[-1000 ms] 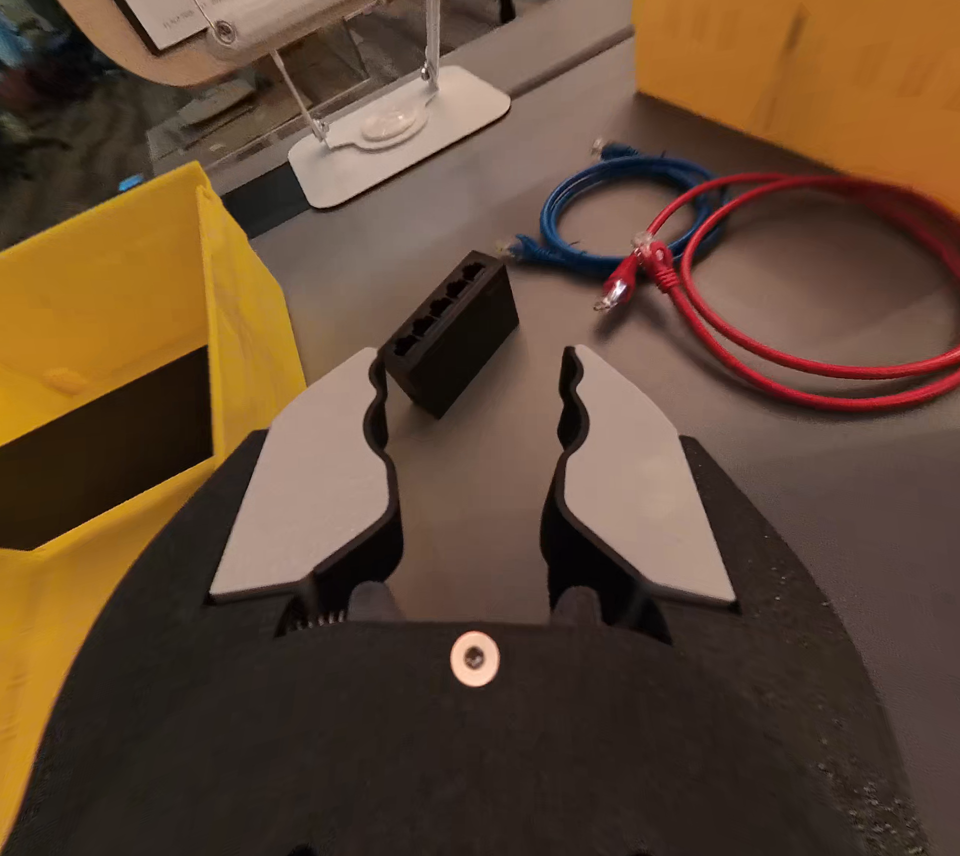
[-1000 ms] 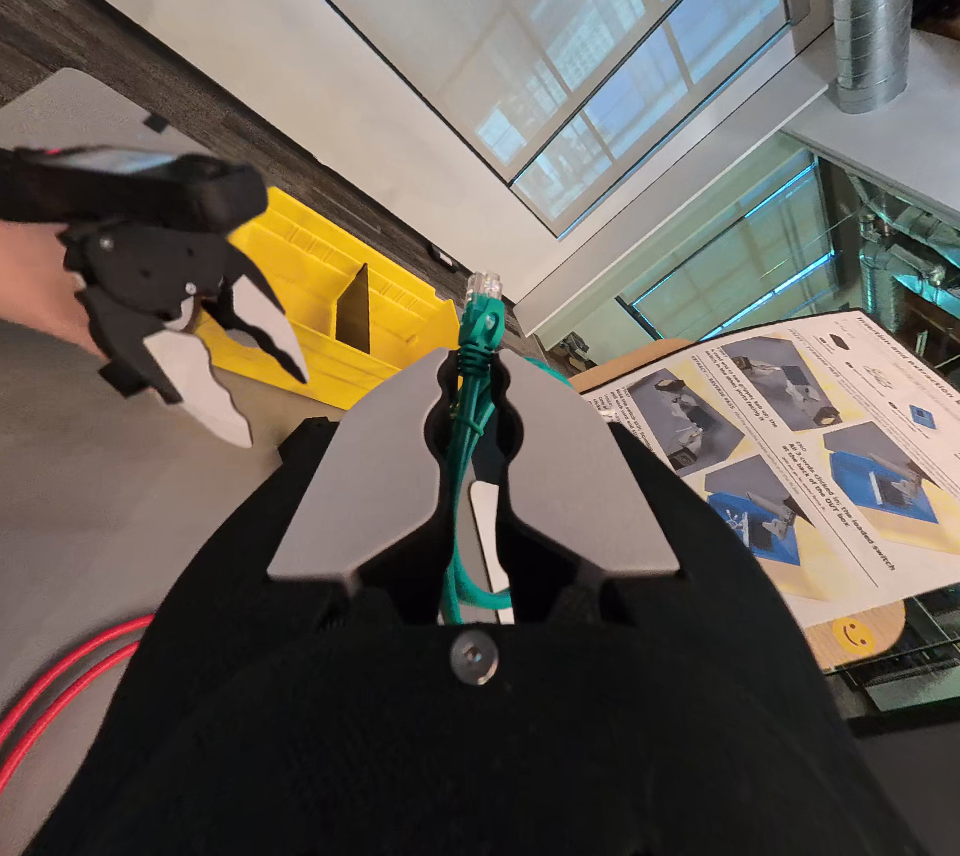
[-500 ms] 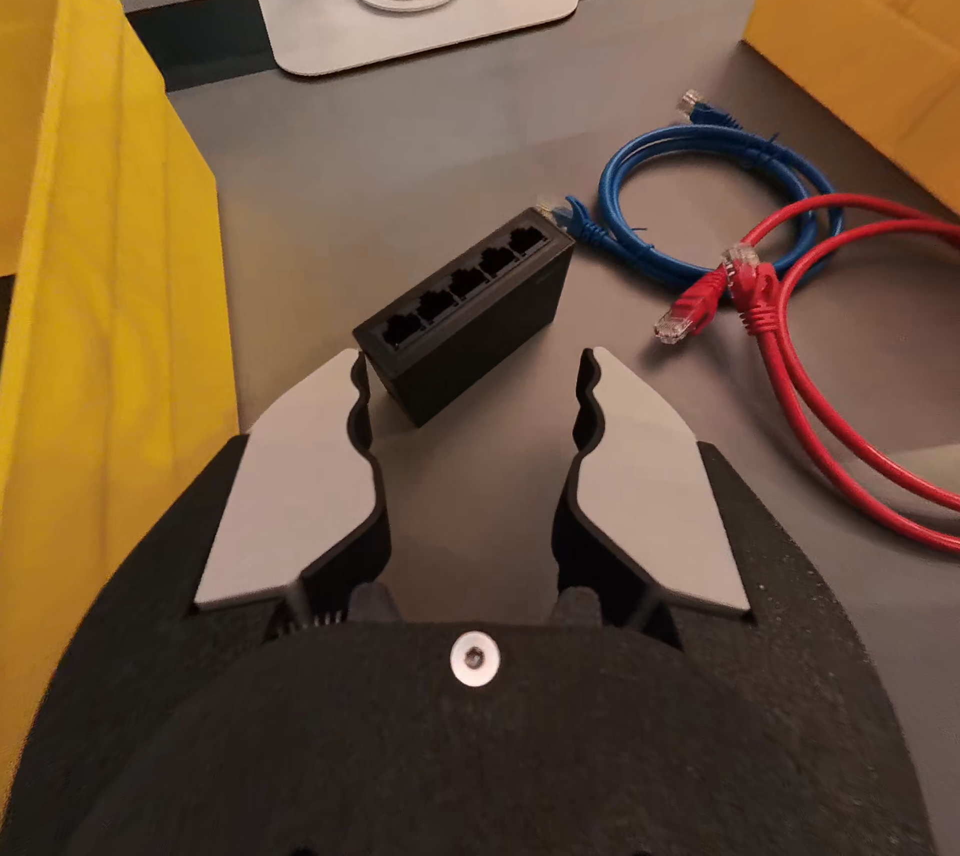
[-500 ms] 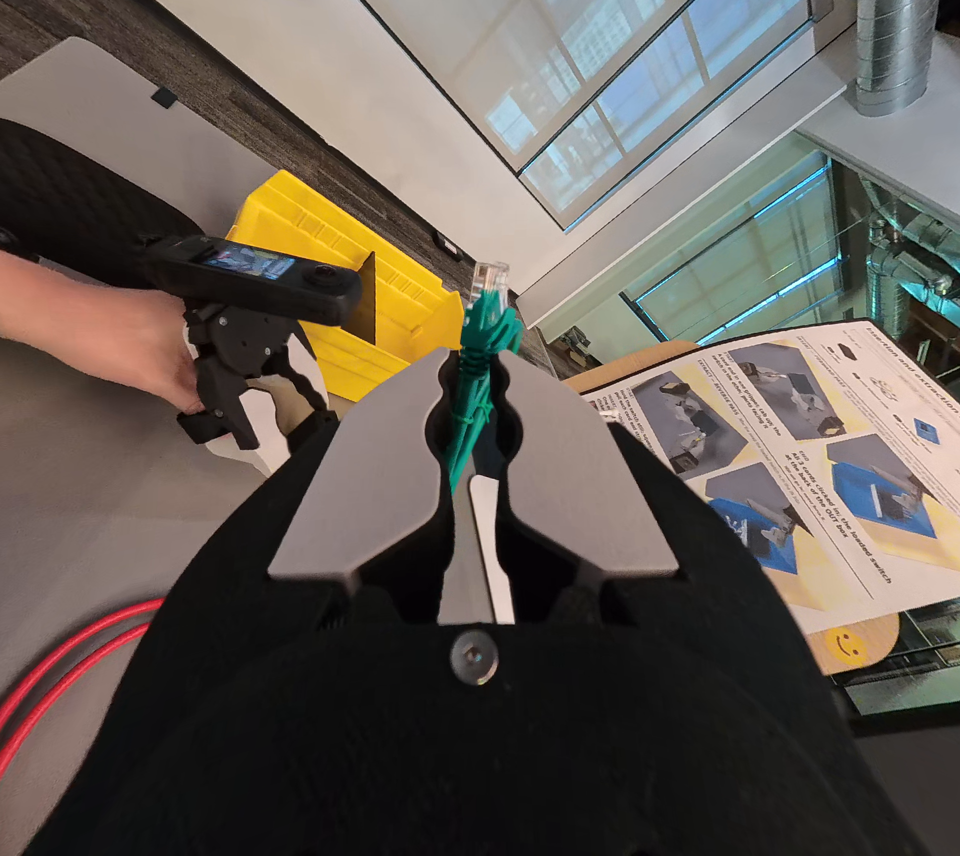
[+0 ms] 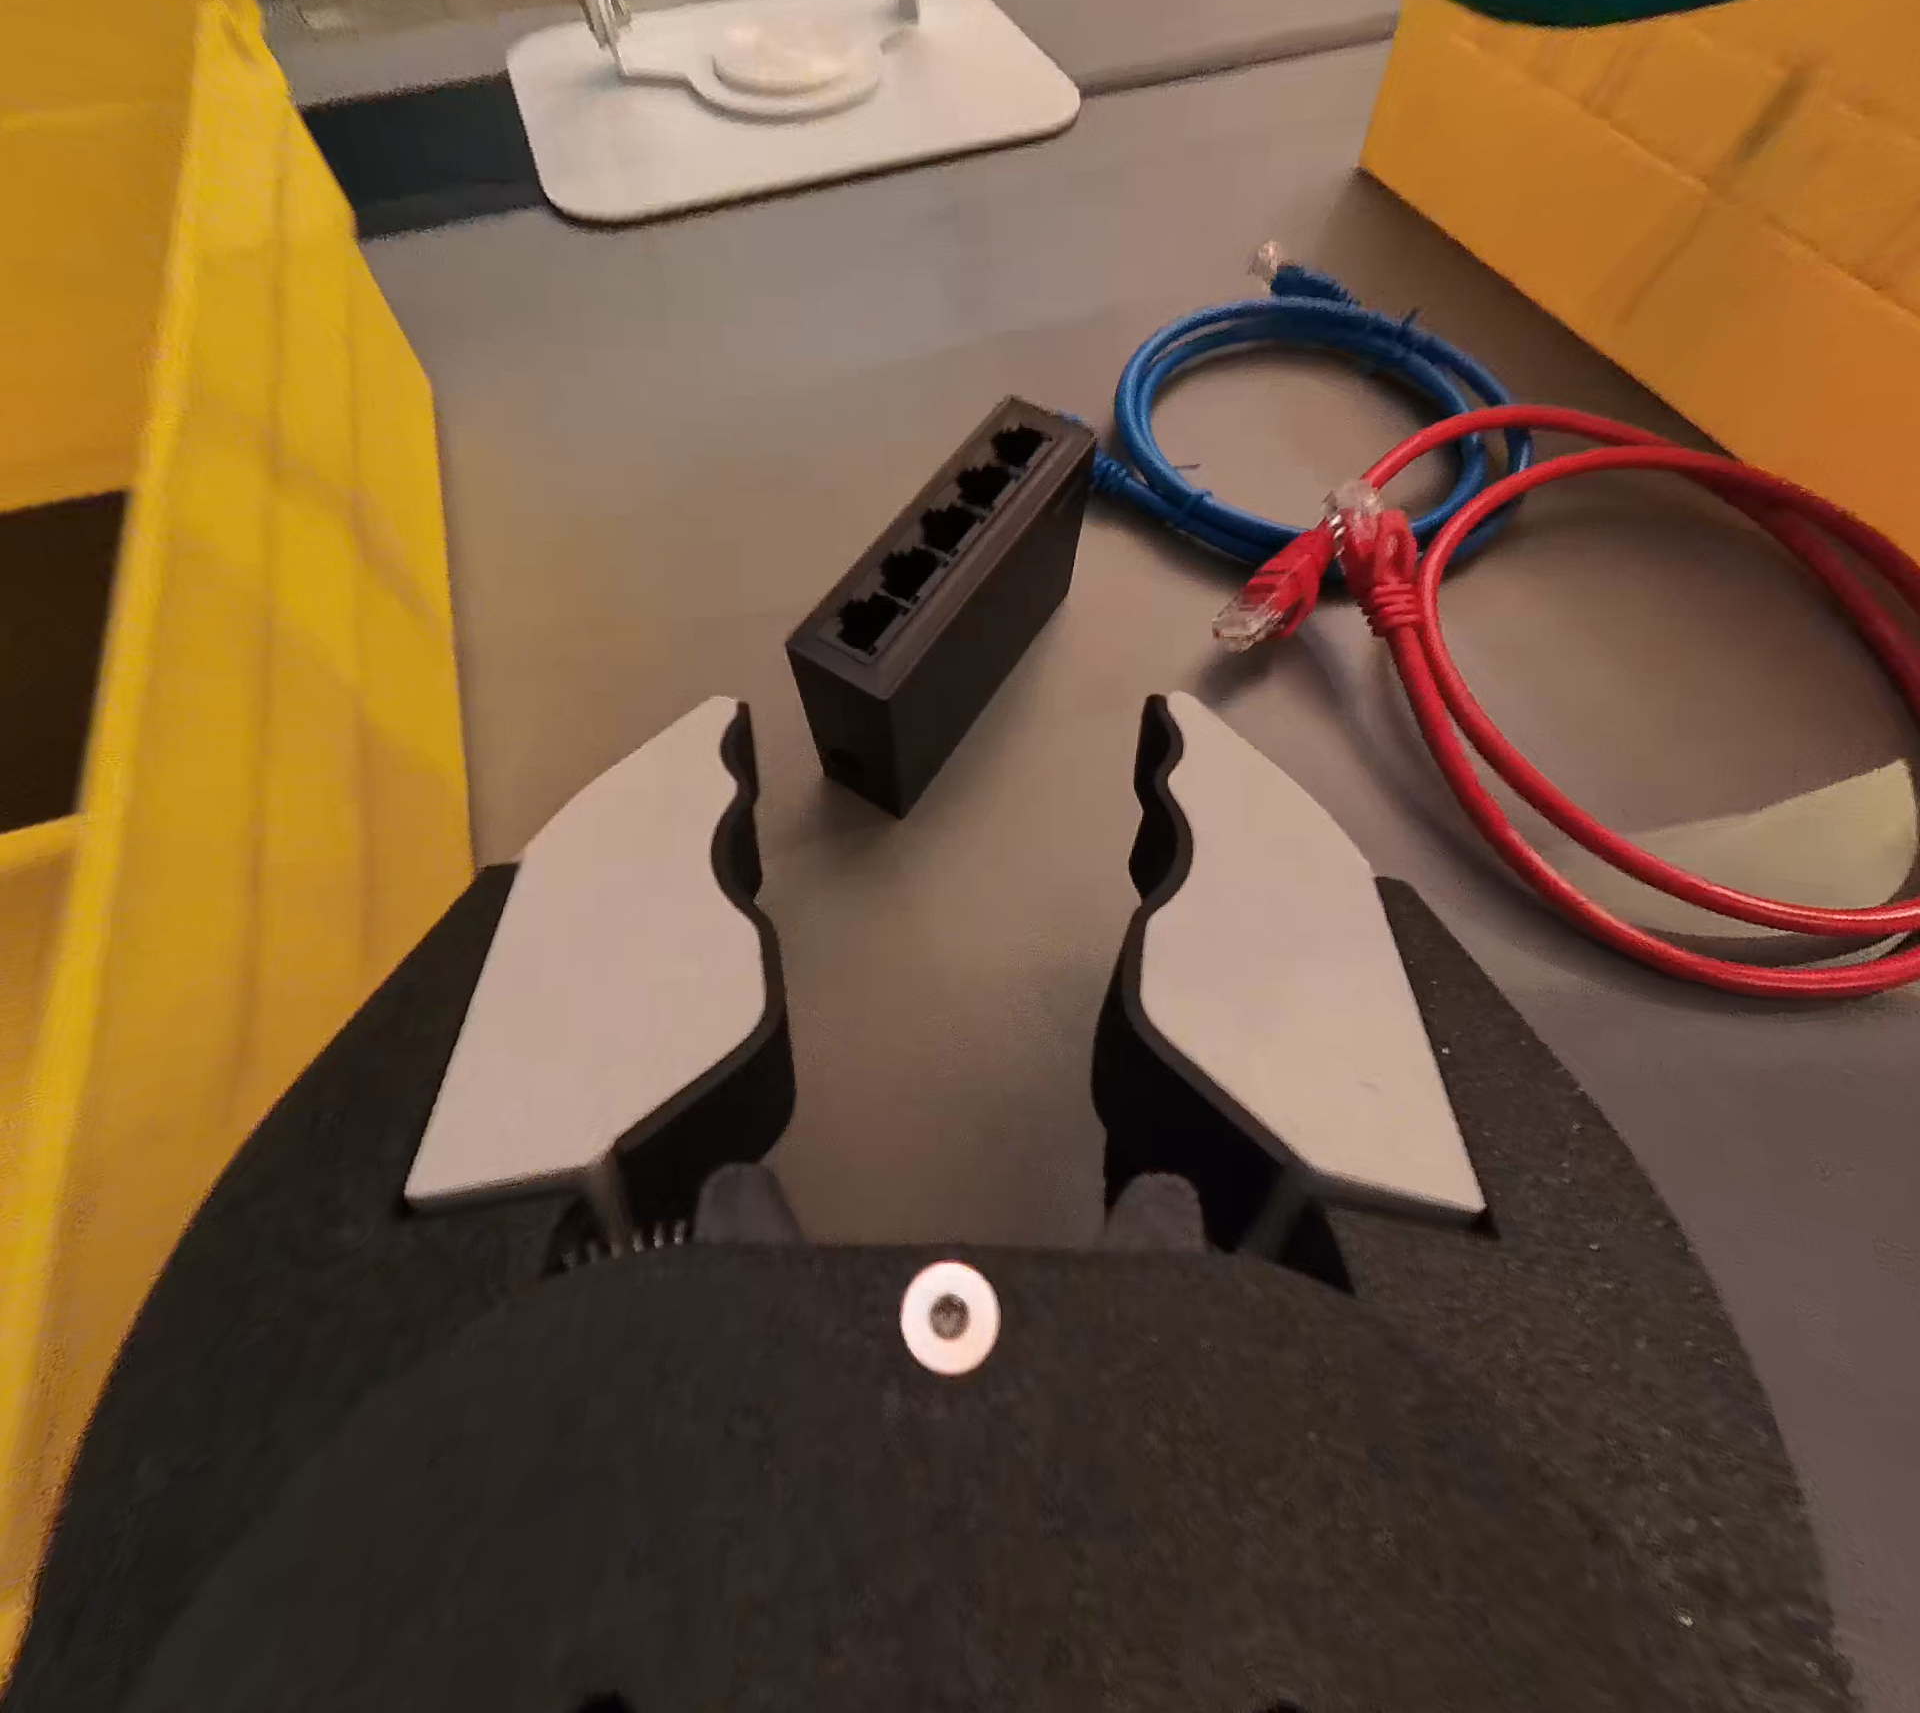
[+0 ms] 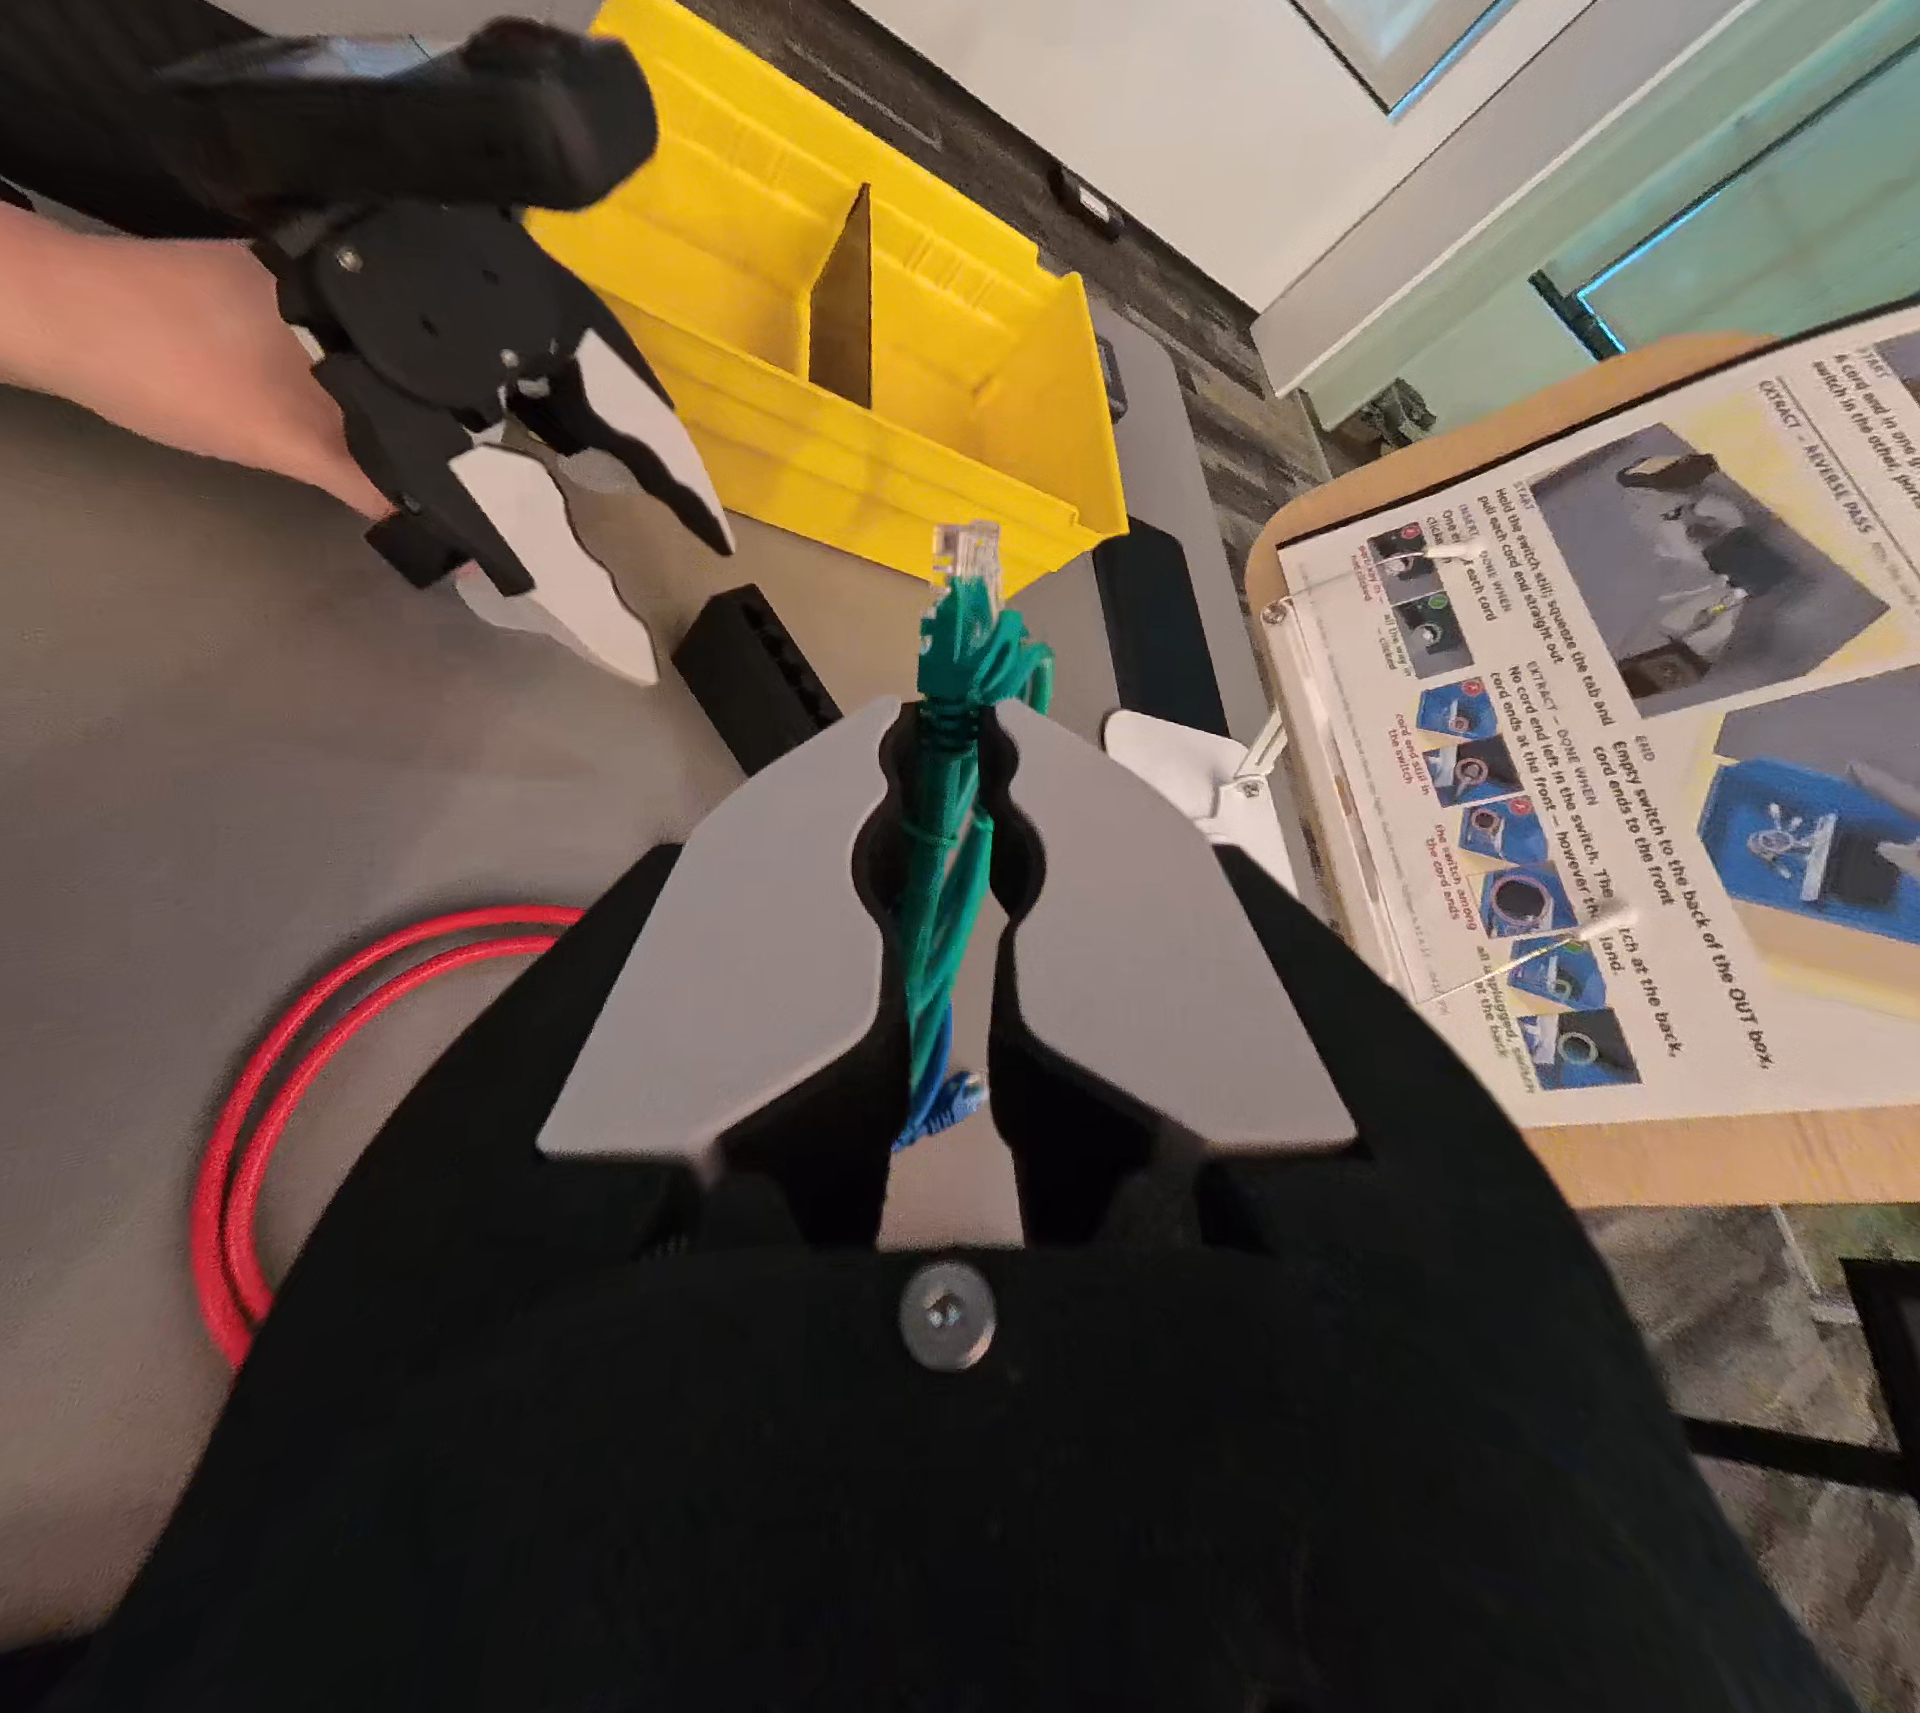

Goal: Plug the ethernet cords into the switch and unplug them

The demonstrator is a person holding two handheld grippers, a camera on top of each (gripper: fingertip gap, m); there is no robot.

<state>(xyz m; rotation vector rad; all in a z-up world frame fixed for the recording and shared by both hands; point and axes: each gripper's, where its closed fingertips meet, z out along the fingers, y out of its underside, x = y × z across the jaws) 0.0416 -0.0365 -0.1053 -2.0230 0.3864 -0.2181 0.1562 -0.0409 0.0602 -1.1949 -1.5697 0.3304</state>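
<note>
Switch (image 5: 940, 614) sitting loose on the bench (image 5: 665, 437), green cord (image 6: 961, 635) pinched in my right gripper (image 6: 945, 718).

I've got the left gripper (image 5: 940, 718) just short of the switch, fingers spread and holding nothing; it's a small, light plastic box that I judge will skid unless I clamp its long sides, clear of the row of ports on top. Right fingers are pressed together on the green cord just behind its clear plug, which pokes out past the tips. The cord is soft and springy, so a grip that close should keep the plug steady. Red cord (image 5: 1558, 728) and blue cord (image 5: 1299, 416) lie coiled beside the switch, unplugged.
</note>
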